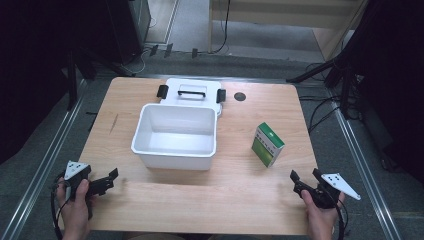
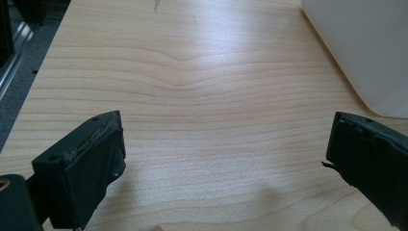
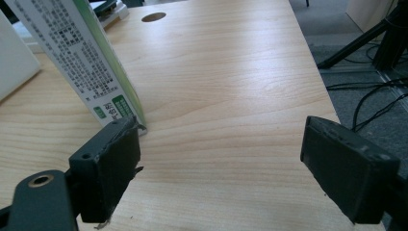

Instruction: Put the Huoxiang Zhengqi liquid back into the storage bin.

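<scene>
A white open box (image 1: 175, 136) stands in the middle of the wooden table (image 1: 250, 200), its lid (image 1: 192, 91) with a black handle lying behind it. A green and white carton (image 1: 267, 144) stands upright to the right of the box. My left gripper (image 1: 111, 179) is near the front left corner, jaws open over bare wood, with the box's white wall (image 2: 365, 53) ahead on its right. My right gripper (image 1: 305, 176) is near the front right corner, open and holding nothing. In the right gripper view the carton (image 3: 82, 57) rises just beyond the left jaw.
A round cable hole (image 1: 240, 96) sits in the table at the back right. Dark stands and cables (image 1: 345, 80) crowd the floor on the right. A metal rail (image 1: 45, 160) runs along the left side of the table.
</scene>
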### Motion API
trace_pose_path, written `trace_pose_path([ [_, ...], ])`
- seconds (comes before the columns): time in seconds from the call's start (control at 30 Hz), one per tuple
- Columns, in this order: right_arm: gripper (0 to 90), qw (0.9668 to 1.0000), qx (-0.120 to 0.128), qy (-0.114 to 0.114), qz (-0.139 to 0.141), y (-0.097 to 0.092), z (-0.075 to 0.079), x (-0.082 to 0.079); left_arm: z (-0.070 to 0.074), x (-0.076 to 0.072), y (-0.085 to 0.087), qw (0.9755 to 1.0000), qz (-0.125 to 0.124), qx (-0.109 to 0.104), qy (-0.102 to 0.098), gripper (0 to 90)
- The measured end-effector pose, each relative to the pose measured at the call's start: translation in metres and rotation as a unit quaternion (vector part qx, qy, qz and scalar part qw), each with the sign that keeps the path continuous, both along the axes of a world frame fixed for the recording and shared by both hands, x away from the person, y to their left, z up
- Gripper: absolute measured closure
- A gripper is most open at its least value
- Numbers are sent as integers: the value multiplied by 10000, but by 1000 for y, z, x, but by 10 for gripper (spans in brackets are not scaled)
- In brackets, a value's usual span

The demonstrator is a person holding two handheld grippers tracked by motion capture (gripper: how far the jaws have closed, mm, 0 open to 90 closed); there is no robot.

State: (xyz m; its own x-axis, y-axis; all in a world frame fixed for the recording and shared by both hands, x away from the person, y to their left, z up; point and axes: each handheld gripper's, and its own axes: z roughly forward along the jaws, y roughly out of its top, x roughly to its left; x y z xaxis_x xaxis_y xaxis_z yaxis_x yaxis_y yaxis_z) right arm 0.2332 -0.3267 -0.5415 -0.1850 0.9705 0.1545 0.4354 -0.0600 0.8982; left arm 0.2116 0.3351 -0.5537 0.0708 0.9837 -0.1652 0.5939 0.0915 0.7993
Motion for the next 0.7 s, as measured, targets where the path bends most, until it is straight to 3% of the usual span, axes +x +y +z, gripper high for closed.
trace_pose_path([
  [0.33, 144, 9999, -131, 70, 62, 4, 0, 1, 0, 0, 1, 10000, 10, -23, -6, 10],
  [0.5, 167, 9984, -358, 238, 358, 9, -1, 4, 0, 0, 1, 10000, -5, -29, -3, 10],
  [0.6, 167, 9979, -317, 319, 461, 10, 1, 4, 0, 0, 1, 10000, 4, -37, -15, 10],
  [0.67, 167, 9969, -334, 404, 587, 10, 1, 5, 0, 0, 1, 10000, 13, -62, -20, 10],
  [0.7, 167, 9948, -444, 542, 744, 12, 3, 7, 0, 0, 2, 10000, 10, -66, -15, 10],
])
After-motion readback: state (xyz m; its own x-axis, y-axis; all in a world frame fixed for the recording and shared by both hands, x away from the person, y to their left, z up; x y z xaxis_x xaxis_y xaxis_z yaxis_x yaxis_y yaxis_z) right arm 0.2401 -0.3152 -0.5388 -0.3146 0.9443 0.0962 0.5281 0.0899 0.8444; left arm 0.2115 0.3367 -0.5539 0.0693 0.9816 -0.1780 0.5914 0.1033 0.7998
